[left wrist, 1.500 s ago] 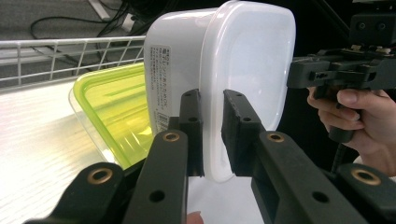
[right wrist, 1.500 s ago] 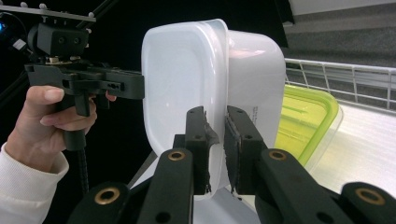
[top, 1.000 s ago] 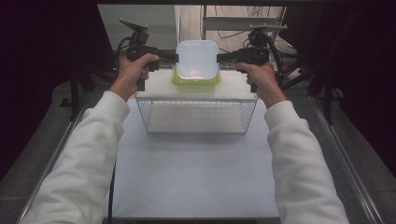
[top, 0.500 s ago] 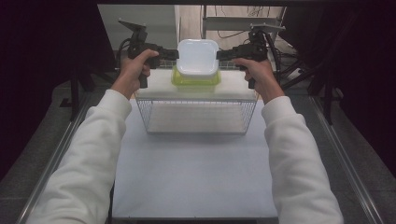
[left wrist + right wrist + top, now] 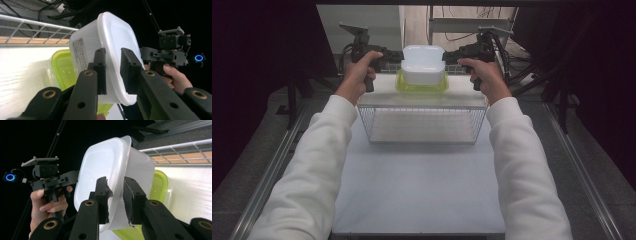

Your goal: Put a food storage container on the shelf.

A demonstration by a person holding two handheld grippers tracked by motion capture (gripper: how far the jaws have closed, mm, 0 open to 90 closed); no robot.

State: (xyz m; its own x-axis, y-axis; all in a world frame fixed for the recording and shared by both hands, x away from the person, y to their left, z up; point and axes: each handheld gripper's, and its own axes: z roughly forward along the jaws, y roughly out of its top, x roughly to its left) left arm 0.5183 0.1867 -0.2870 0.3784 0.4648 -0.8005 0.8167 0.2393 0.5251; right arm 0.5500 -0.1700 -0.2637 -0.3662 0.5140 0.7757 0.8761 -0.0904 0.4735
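Both grippers, left (image 5: 393, 56) and right (image 5: 453, 55), clamp opposite rims of the white container (image 5: 424, 64). It now sits higher than a second ago, clear above the green-lidded box (image 5: 422, 86) beyond the wire basket (image 5: 422, 125). Lift appears underway.

A white worktop (image 5: 419, 190) carries a wire basket (image 5: 422, 125) at its far half, its top bearing a yellow-green lidded container (image 5: 422, 86).
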